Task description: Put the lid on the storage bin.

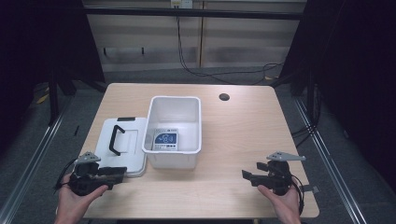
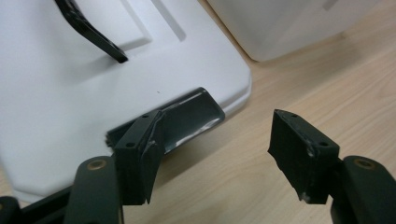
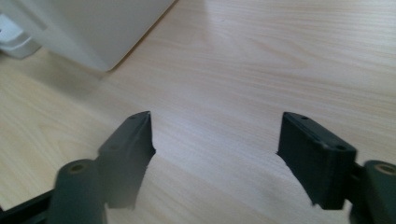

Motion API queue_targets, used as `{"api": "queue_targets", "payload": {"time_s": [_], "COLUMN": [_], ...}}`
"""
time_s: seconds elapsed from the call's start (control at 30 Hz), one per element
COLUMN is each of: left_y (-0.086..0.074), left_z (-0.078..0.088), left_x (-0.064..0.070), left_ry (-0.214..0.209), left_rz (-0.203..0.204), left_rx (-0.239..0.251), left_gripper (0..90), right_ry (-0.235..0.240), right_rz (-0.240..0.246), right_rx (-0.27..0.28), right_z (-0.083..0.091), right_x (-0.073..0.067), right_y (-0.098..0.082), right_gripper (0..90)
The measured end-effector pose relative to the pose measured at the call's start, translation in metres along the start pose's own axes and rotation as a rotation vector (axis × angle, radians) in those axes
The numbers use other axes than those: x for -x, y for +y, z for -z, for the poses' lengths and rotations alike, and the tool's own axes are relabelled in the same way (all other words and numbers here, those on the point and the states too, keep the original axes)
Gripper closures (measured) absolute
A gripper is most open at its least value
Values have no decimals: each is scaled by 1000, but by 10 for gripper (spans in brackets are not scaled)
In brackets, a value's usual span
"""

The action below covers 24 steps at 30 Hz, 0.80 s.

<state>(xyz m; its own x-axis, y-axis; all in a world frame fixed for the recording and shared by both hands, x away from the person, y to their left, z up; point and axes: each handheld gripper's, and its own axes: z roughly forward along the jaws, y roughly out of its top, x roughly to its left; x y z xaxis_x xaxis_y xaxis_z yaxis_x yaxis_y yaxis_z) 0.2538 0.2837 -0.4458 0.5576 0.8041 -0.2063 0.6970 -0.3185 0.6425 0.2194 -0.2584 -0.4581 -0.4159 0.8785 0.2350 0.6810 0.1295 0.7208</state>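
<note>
Both jaws of the left gripper (image 2: pixel 212 156) stand wide, its left one over the lid's (image 2: pixel 56 107) black latch (image 2: pixel 187 119).

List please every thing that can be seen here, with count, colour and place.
White plastic rectangular bin: one, white, table centre.
Small blue and white printed packet: one, inside the bin, on its bottom.
White flat plastic lid with black handle: one, on the table, left of the bin.
Black latch on the lid's edge: one, just ahead of the left claw.
Light wooden table: one, with a dark round hole at the far right.
Left claw: black, open, near the lid's corner.
Right claw: black, open, over bare wood.
</note>
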Motion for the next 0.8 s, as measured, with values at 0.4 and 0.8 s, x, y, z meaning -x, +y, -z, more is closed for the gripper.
{"api": "queue_targets", "payload": {"time_s": [0.4, 0.8], "left_y": [5, 24], "left_z": [7, 15], "left_x": [-5, -4], "left_ry": [-71, -70], "left_rz": [55, 60], "left_rx": [-18, -15], "left_gripper": [434, 439], "right_ry": [-23, 2], "right_rz": [81, 47], "right_rx": [130, 132], "right_z": [13, 13], "right_x": [-15, -17], "right_y": [0, 1], "right_gripper": [332, 308]}}
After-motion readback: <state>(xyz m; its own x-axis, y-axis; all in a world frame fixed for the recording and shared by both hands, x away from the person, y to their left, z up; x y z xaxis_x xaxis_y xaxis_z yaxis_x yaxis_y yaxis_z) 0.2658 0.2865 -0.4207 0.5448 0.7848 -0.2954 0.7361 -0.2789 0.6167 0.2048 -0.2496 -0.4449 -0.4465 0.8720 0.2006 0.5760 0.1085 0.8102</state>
